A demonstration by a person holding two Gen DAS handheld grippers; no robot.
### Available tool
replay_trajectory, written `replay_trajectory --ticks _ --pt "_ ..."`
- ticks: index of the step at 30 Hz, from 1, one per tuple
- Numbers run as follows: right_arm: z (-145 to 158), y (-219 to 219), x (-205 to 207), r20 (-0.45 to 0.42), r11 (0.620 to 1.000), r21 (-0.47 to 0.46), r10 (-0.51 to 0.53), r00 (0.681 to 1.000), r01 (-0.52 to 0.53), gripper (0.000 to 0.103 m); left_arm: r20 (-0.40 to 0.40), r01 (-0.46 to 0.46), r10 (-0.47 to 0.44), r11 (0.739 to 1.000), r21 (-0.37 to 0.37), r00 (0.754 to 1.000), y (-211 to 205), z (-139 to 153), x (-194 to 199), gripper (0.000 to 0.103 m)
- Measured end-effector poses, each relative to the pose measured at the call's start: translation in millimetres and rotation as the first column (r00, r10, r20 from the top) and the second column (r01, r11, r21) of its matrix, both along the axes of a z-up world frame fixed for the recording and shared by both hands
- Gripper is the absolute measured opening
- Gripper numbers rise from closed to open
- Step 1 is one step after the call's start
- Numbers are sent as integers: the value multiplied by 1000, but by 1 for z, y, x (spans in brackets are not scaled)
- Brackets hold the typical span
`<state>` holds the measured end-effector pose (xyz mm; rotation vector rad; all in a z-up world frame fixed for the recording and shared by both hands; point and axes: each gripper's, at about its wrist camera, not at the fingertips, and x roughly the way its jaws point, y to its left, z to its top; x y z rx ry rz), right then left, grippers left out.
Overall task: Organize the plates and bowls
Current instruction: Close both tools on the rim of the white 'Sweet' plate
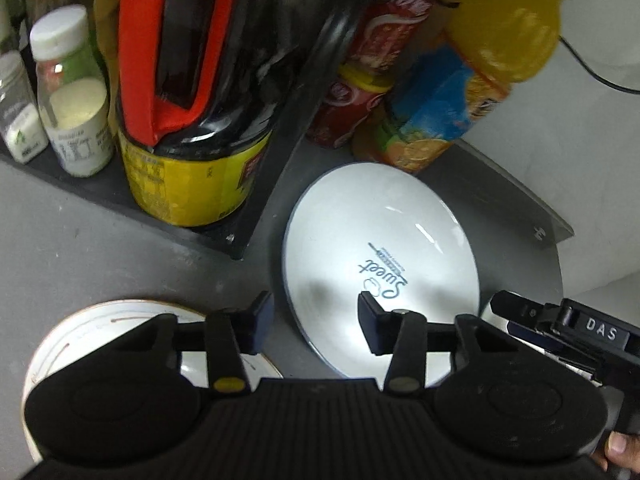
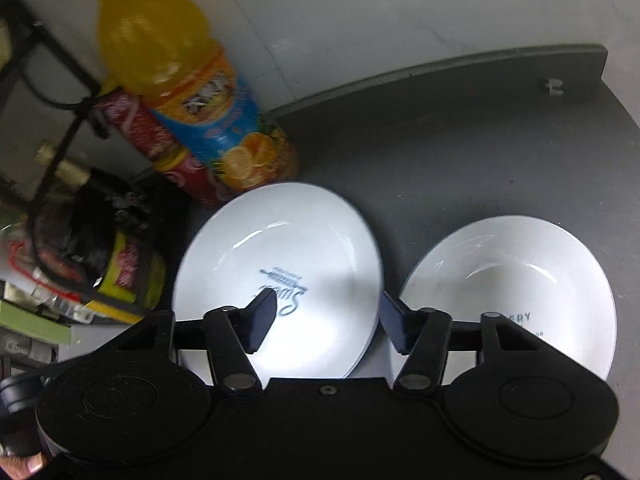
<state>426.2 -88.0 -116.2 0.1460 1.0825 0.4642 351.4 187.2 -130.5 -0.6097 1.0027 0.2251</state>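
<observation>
Both claws stand wide open and hold nothing. Between the fingers of the right gripper [image 2: 326, 322] lies the near rim of the "Sweet" bowl [image 2: 280, 264], not pinched; a second white bowl [image 2: 516, 280] sits just beside it on the dark tray [image 2: 480, 152]. Left gripper [image 1: 316, 324] hovers between this bowl and a gold-rimmed plate [image 1: 80, 328].
</observation>
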Motion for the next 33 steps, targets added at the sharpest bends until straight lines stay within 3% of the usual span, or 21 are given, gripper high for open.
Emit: replay_trajectory --ticks 6,14,18,28,33 --pt "-20 1 27 -38 1000 0 -22 999 22 36 -11 -29 29 999 -35 1000 4 -17 11 33" --pt "-37 7 50 -56 997 -67 -29 998 25 35 -43 -55 52 995 -78 998 9 -35 19 26" --pt "-50 10 53 -93 997 -73 -17 996 10 25 -63 -74 68 993 -96 996 13 -45 22 19" --pt "-64 15 51 -132 999 -47 -6 991 0 18 -69 -120 110 978 -170 992 19 -63 20 12" --pt "-63 9 50 -149 999 -16 -30 988 28 14 -71 -122 112 979 -162 991 17 -63 21 10"
